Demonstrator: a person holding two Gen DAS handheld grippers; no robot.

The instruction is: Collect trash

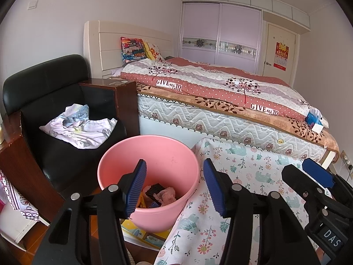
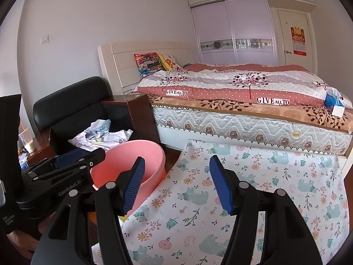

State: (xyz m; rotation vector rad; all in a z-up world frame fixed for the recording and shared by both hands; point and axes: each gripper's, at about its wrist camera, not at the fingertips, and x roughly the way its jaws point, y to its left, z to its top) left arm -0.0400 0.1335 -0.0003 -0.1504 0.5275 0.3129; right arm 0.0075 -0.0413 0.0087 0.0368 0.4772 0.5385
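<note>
Gaping left tongs [image 1: 174,185] hover above pink bin [image 1: 123,154] rim.

The pink bin [image 1: 152,176] is giving up only part of its load in the left wrist view: the near finger [image 1: 135,190] is covering one side of the heap, so just a black ribbed piece [image 1: 154,191] and a crumpled pinkish wad [image 1: 167,195] are peeking out, and what they are is staying unclear. In the right wrist view the bin's inside is showing nothing; its rim is slipping behind the left gripper [image 2: 66,165]. The floral sheet [image 2: 220,198] is running off the bottom edge. Something blue and white [image 2: 334,103] on the bed's far corner is sitting too small to identify.
</note>
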